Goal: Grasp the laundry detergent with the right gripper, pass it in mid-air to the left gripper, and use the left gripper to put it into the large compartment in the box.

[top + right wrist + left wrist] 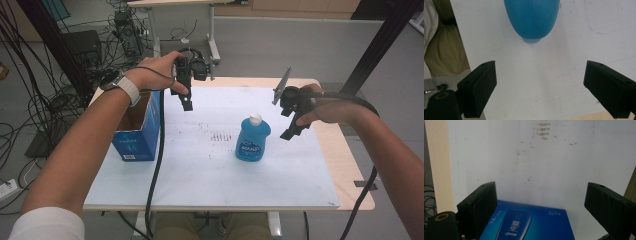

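A blue dish-soap bottle [253, 138] with a white cap stands upright near the middle of the white table mat [200, 170]. An open blue cardboard box [138, 131] sits at the mat's left edge. My left gripper [187, 102] hangs in the air just right of the box's far end, open and empty; in the left gripper view the box's printed side [529, 223] lies below the wide-apart jaws. My right gripper [291, 131] hovers to the right of the bottle, open, with nothing between its jaws. In the right gripper view the bottle [532, 17] is ahead, apart from the jaws.
The mat covers a wooden table [345, 165] whose bare edge shows at the right. Cables trail from both grippers over the front edge. Behind the table lie floor cables [50, 100], a desk leg [214, 45] and black frame posts [380, 45].
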